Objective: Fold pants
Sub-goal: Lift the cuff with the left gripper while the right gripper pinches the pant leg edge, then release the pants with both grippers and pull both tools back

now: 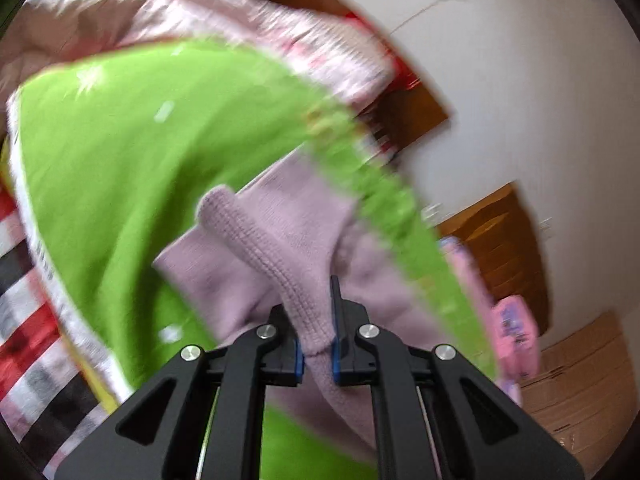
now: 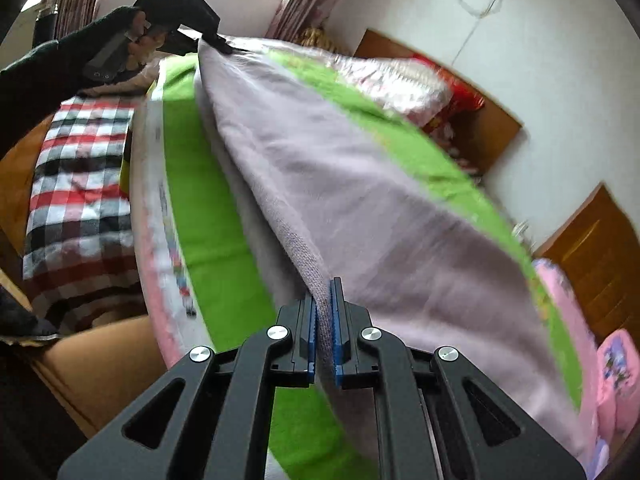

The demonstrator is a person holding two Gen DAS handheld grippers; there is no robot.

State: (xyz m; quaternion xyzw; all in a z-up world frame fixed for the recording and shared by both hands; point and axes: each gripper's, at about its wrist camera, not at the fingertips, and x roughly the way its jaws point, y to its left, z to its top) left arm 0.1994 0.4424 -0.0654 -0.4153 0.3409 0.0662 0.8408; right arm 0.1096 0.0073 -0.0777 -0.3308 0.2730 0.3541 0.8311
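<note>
I've got the lilac knitted pants (image 2: 340, 200) pinched at both ends, stretched across the green mat (image 2: 208, 216) on the bed. On my right gripper (image 2: 325, 320) the blue pads are clamped together on a thin edge of the cloth; the fabric runs straight out from between the jaws and fans away to the right and far side, a long taut ridge heading toward the far left. At the end of that ridge, in the right wrist view, I can see my left gripper (image 2: 218, 44) with a dark-sleeved hand (image 2: 140, 36) on its handle, its tip biting the far corner of the pants just above the mat.

In the left wrist view, the left gripper (image 1: 318, 344) is clenched on a thick ribbed band of the pants (image 1: 264, 248). The band sits squarely between the blue pads, rises away from the jaws and curls over at its far end, with the rest of the cloth bunched to either side on the green mat (image 1: 132, 184). That view is blurred. Left of the mat lies a red, black and white checked blanket (image 2: 80, 184). A pink quilt (image 2: 396, 76) sits at the far side, near the wooden headboard (image 2: 492, 136).
</note>
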